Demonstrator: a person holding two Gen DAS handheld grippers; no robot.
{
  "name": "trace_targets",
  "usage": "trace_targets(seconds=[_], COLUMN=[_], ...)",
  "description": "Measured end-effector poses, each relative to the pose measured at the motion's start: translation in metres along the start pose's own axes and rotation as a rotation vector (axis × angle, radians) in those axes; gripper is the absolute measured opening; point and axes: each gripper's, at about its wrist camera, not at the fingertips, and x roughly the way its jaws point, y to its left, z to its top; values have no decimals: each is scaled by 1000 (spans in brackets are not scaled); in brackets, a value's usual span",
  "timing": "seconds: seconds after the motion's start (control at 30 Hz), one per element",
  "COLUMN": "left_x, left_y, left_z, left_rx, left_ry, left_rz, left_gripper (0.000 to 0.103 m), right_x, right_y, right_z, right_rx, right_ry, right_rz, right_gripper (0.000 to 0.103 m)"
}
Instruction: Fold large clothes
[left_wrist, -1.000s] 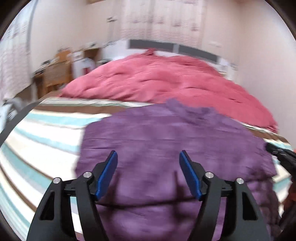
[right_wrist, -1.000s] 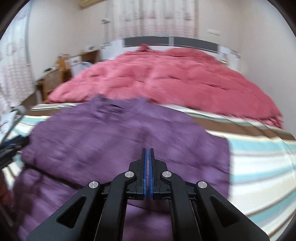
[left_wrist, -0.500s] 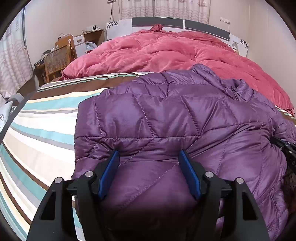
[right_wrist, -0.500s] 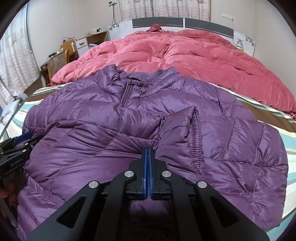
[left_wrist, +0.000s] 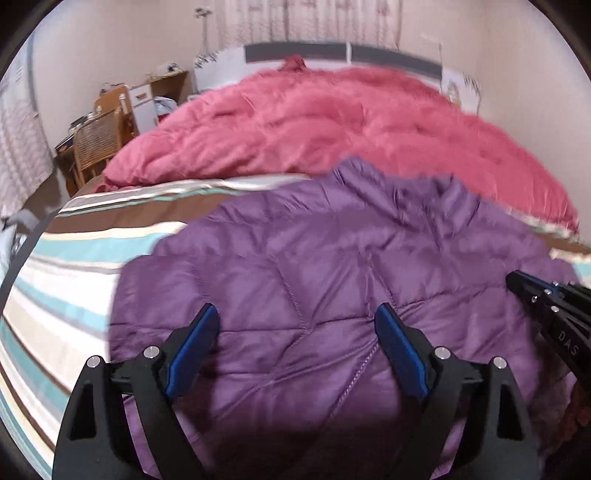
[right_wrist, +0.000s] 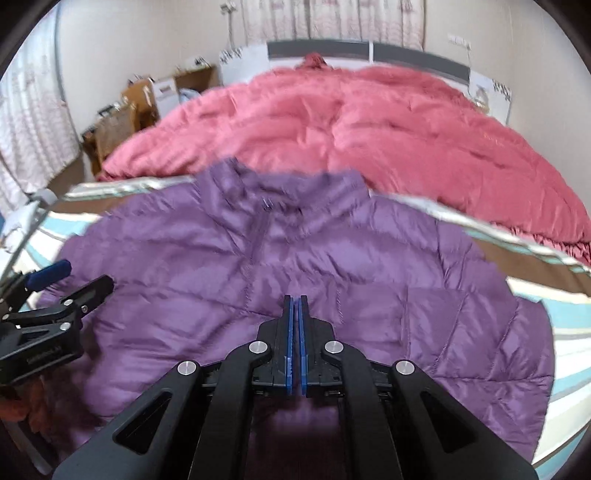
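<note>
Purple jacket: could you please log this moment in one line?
purple jacket flat on striped bed | left gripper open | right gripper shut, empty

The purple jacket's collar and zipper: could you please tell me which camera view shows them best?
The right wrist view: the purple jacket faces it, with collar and zipper near centre, though slightly blurred. The left wrist view shows the collar only obliquely at the far right, with no zipper discernible.

Pale walls (right_wrist: 129, 40) and patterned curtains (right_wrist: 362, 18) back a bed (left_wrist: 81, 266) with striped sheet, heaped pink duvet (left_wrist: 332, 125) and grey headboard (right_wrist: 317, 48), a wicker chair (left_wrist: 98, 142) at its left.
</note>
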Motion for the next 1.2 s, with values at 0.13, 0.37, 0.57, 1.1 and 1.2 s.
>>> trace_targets(seconds=[0.13,0.37,0.57,1.1,1.2], left_x=[24,13,-24,-85,-96], left_y=[2,1,20,62,66], left_z=[-7,-8,-25,-113,-131], left_rx=[-16,-24,-56,-98,-90], left_ry=[16,1,-18,53,68], left_rz=[-42,-31,-12,-27,-37], left_gripper=[90,96,101,101,101], right_x=[13,9,-27,-105,-122], right_y=[-2,-1,6,6,8], right_z=[-16,-15,-18,-82,-98], right_rx=[-4,-11,-31,-12,-30], right_ry=[-20,-20,-45,-34,-22], right_rz=[-4,-11,-45,-47,-30], right_gripper=[2,2,52,61,61])
